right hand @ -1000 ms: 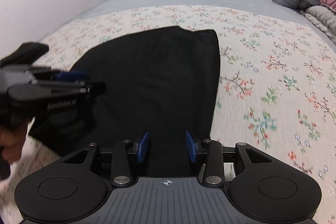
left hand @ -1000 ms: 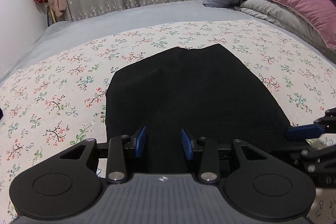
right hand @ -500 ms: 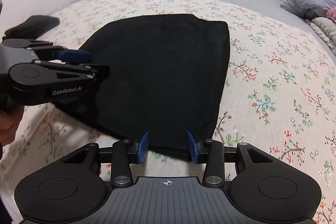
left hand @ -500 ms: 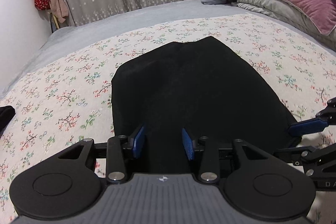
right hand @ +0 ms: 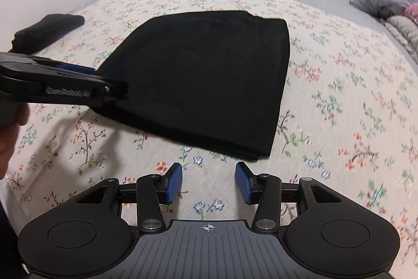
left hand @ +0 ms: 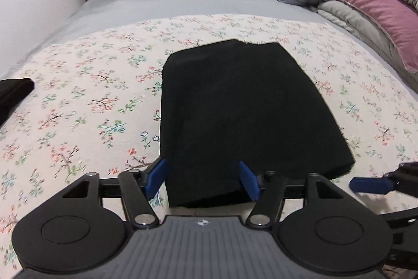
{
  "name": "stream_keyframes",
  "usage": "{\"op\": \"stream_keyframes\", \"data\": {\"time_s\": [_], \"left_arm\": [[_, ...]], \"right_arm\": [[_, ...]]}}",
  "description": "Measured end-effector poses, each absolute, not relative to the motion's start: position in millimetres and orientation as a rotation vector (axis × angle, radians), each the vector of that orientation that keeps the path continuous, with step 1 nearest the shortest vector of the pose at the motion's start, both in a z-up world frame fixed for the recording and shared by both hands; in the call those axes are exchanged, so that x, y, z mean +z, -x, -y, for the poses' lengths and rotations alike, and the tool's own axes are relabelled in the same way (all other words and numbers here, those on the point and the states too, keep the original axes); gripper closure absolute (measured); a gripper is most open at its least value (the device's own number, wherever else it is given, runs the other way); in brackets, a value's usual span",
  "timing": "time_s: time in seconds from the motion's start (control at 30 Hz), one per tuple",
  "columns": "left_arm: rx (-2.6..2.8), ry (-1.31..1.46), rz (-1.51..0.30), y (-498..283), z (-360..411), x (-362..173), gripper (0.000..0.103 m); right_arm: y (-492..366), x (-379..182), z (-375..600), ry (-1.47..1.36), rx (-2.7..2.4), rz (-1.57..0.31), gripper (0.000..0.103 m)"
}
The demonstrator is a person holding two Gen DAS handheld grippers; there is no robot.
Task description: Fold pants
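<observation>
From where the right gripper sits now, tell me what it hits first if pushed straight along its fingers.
Probably the bare floral sheet: the right gripper points down at it, just short of the folded black pants. Its opening jaws hold nothing.

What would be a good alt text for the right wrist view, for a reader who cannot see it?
Folded black pants lie flat on a floral bedspread. The right claw, opening with nothing between its blue pads, is just short of their near edge. At left, the left claw reaches over the pants' left edge, with another dark folded cloth beyond it.
</observation>
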State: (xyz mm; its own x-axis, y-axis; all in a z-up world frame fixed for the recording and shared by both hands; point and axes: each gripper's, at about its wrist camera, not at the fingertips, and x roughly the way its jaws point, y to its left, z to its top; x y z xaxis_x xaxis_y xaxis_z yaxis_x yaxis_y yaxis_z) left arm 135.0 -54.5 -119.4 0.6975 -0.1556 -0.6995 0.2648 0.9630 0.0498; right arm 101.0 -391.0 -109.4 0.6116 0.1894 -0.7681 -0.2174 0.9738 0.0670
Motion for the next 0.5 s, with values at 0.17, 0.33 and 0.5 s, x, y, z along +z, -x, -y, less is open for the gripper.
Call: {"op": "stream_keyframes", "data": {"time_s": [0.17, 0.33, 0.5], "left_arm": [[-0.181, -0.094, -0.734, -115, 48, -97, 0.018], [-0.115, 0.016, -0.682, -89, 42, -90, 0.008], [-0.125, -0.057, -0.619, -68, 50, -88, 0.001]], "right_arm": [[-80, -94, 392, 0.03, 0.204, -0.837, 0.058], [-49, -61, 404, -0.079, 0.165, -0.718, 0.043], [-21, -43, 403, -0.137, 0.114, -0.632, 0.032]]}}
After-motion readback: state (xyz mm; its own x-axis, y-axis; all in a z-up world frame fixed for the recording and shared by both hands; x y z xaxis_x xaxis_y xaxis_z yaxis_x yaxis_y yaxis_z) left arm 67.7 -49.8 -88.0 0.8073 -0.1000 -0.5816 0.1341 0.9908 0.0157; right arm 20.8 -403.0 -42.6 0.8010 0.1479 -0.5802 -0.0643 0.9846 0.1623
